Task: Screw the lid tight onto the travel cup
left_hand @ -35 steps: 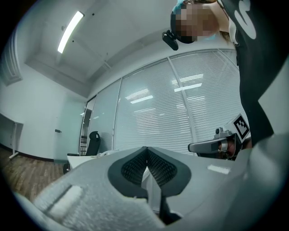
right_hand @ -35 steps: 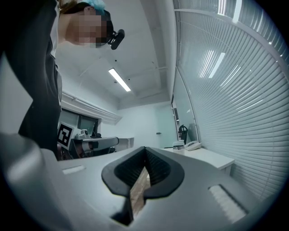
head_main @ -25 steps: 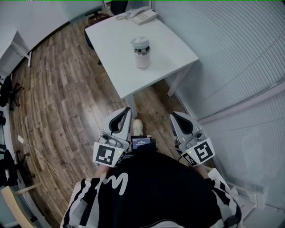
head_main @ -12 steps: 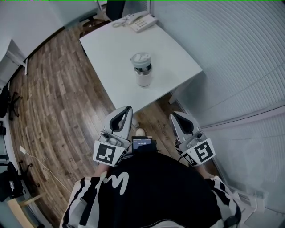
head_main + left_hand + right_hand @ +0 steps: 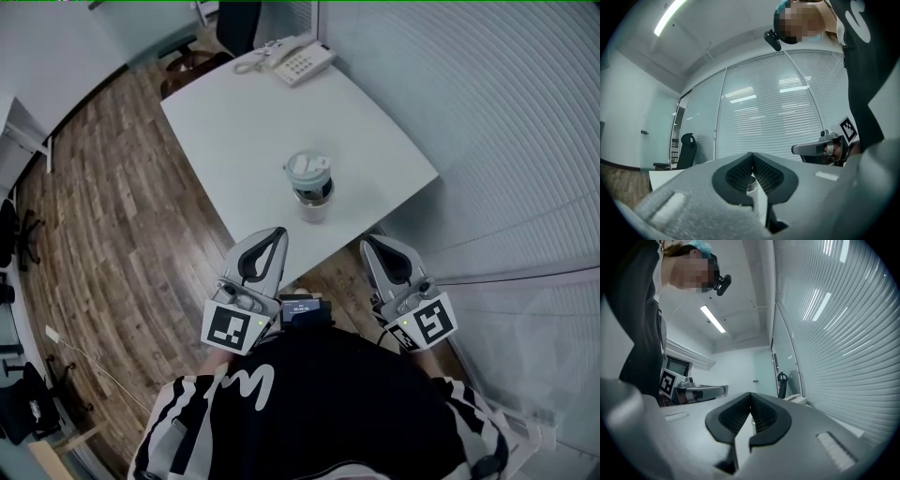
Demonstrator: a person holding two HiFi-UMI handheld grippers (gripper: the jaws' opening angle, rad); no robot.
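Scanning the head view from 9 o'clock: showing brown wood-plank floor, then a white rectangular table running up toward 12 o'clock, bearing a white desk telephone at its far corner.

Holding the grey two-jaw left gripper level at 7 o'clock of the cup, well apart from it. Keeping the ribbed pads pressed together on nothing, merely framing the cup beyond the tips.

Standing upright near the table's 5 o'clock edge: the white cylindrical travel cup, carrying the grey round lid on top, thread seating not readable. Sitting there probably for easy reach by both tools.

Holding the grey two-jaw right gripper at 5 o'clock of the cup, jaws likewise closed and empty. Flanking the cup, probably preparing one tool for steadying the body and the other for turning the lid.
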